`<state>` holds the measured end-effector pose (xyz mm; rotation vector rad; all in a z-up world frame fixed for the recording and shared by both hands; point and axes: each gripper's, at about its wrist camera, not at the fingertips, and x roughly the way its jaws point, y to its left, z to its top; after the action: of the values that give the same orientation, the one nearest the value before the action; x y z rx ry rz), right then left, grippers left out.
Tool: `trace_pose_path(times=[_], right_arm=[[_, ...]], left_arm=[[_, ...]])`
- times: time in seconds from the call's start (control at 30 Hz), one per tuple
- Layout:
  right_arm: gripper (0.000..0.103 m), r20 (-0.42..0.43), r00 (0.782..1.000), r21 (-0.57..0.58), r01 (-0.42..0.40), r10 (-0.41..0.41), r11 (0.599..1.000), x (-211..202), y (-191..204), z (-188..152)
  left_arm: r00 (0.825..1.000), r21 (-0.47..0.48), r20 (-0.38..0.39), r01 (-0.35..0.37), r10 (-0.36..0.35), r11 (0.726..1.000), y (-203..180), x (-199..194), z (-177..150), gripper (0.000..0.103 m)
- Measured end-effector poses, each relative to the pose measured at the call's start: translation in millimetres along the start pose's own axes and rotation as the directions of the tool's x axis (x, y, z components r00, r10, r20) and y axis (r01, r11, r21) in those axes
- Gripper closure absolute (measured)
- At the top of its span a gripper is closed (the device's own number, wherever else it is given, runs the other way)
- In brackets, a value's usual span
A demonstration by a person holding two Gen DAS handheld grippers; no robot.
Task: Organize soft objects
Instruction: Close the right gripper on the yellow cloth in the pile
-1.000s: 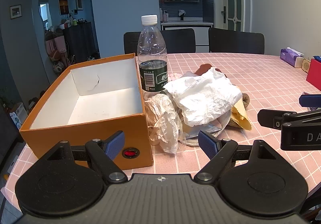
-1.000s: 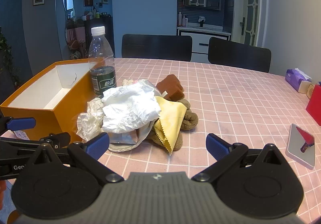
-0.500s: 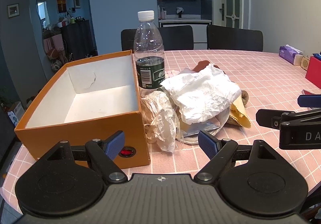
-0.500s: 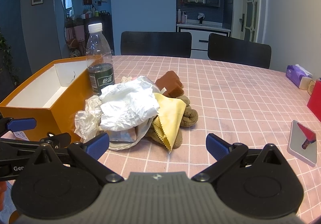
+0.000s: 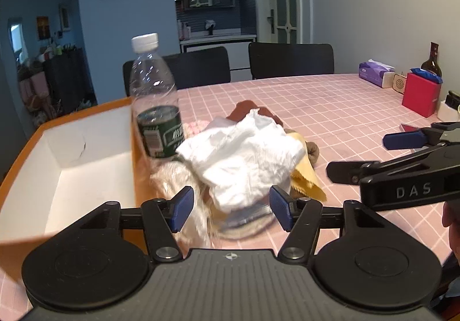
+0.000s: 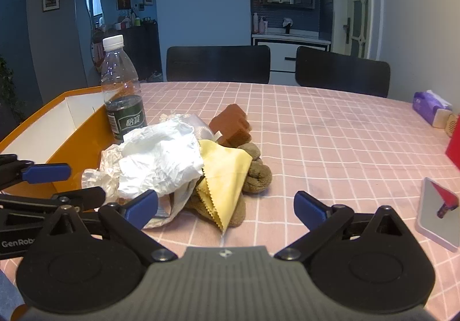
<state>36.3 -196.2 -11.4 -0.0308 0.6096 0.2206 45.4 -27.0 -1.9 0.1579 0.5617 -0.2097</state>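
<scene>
A pile of soft things lies on the pink checked table next to the orange box [image 5: 72,154]. On top is a crumpled white bag [image 5: 244,160] [image 6: 161,160], over a yellow cloth [image 6: 224,177], a brown plush piece [image 6: 256,174], a rust-brown block [image 6: 233,125] and crinkled clear plastic [image 6: 97,177]. My left gripper [image 5: 231,210] is closing, its pads on either side of the bag's lower edge but not pressing on it. My right gripper [image 6: 227,207] stands open just before the yellow cloth's tip.
A clear water bottle [image 5: 155,96] stands upright between box and pile. At the far right are a purple tissue pack [image 5: 373,73], a red box [image 5: 419,93] and a dark bottle. A small mirror [image 6: 437,214] lies near the right gripper. Two black chairs stand behind the table.
The left gripper has swung right and closer to the pile, and its jaws have narrowed around the white bag's edge. The right gripper has crept forward toward the yellow cloth.
</scene>
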Motion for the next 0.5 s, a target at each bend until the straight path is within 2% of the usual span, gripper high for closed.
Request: trace_pose_path(times=[0.07, 0.2, 0.27, 0.33, 0.5], right_arm=[[0.01, -0.009, 1.0, -0.005, -0.002, 0.002, 1.0, 10.9, -1.2, 3.5], [0.02, -0.043, 0.999, 0.027, 0.019, -0.018, 0.999, 34.1, -15.4, 5.0], [0.025, -0.07, 0.997, 0.073, 0.023, -0.018, 0.997, 45.4, -26.2, 4.1], [0.028, -0.093, 0.996, 0.108, 0.017, -0.007, 0.994, 57.1, -32.3, 2.2], [0.03, -0.118, 0.991, 0.134, -0.049, 0.065, 0.99, 80.1, -34.0, -1.4]], left_arm=[[1.0, 0.054, 0.003, -0.017, 0.016, 0.998, -3.5, 9.8, 4.3, 0.033], [1.0, 0.14, 0.004, 0.03, -0.03, 0.99, -9.1, 25.4, 6.0, 0.017], [0.999, 0.179, -0.007, 0.048, -0.047, 0.983, -13.7, 34.1, 4.3, 0.017], [0.999, 0.209, -0.025, 0.038, -0.034, 0.977, -19.8, 45.6, 2.7, 0.017], [1.0, 0.304, -0.013, 0.013, -0.01, 0.952, -37.9, 63.6, -2.2, 0.017]])
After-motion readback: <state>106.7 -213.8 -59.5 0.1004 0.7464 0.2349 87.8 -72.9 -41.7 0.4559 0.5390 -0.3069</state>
